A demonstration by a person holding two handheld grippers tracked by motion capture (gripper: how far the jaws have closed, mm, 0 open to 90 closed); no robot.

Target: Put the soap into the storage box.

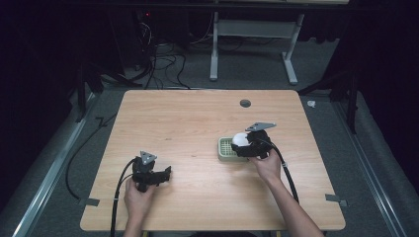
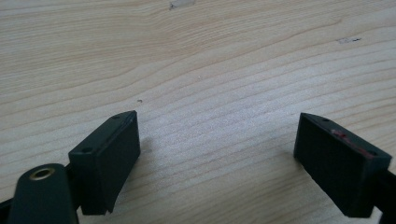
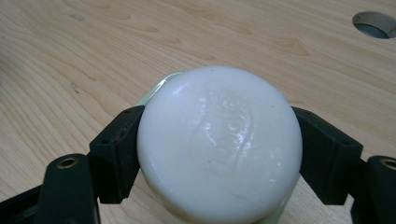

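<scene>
A round white soap bar (image 3: 219, 144) with an embossed mark is clamped between the two black jaws of my right gripper (image 3: 219, 151). In the high view the soap (image 1: 240, 139) hangs over a pale green slotted soap dish (image 1: 226, 149) right of the table's middle, with my right gripper (image 1: 247, 145) shut on it. A thin pale green rim of the dish (image 3: 154, 88) peeks out behind the soap. My left gripper (image 1: 167, 174) rests low at the front left of the table. Its jaws stand wide apart over bare wood (image 2: 217, 140), nothing between them.
The wooden table (image 1: 188, 113) has a round cable hole (image 1: 245, 103) near its far edge, also seen as a hole (image 3: 373, 23) in the right gripper view. Cables and a white frame stand on the floor beyond the table.
</scene>
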